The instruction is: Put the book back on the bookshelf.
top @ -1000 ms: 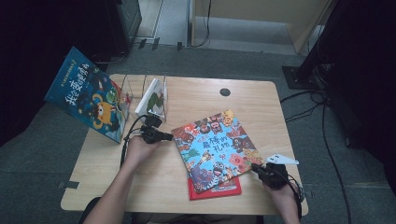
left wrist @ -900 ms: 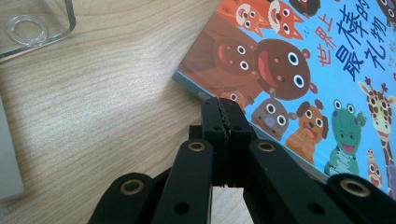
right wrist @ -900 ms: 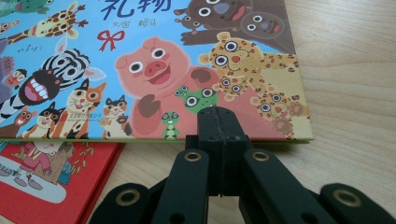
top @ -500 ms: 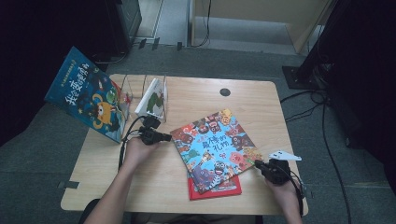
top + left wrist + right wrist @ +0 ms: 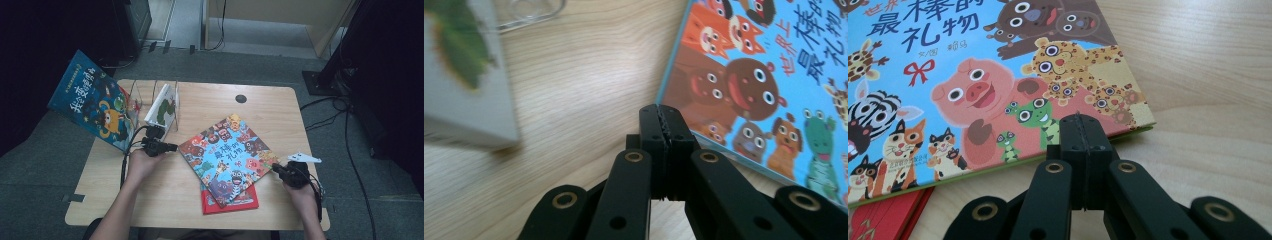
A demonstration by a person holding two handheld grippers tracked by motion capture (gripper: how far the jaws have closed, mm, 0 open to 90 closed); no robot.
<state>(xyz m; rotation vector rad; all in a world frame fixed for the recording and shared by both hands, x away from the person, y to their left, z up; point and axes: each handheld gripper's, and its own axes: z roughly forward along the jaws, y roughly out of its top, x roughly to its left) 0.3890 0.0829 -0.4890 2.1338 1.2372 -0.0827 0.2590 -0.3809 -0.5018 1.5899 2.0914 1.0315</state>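
Note:
A blue picture book with cartoon animals [image 5: 227,157] lies slanted on the wooden table [image 5: 210,105], on top of a red book [image 5: 235,200]. My left gripper [image 5: 171,147] is shut and holds nothing, its tips just short of the book's left corner. In the left gripper view the shut jaws [image 5: 662,120] point at the edge of the picture book [image 5: 764,75]. My right gripper [image 5: 276,168] is shut too, at the book's right edge. In the right gripper view its tips [image 5: 1080,127] stand at the green-edged cover [image 5: 973,75], with the red book [image 5: 888,215] below.
A large blue book [image 5: 95,105] leans at the table's left edge. A white book with a green picture [image 5: 162,105] stands in a wire rack [image 5: 145,90] at the back left. A round cable hole [image 5: 241,98] sits at the back. Cables trail on the floor to the right.
My right hand has shifted a little away from the table's front edge, along the book's right side. The left hand and the books have stayed put.

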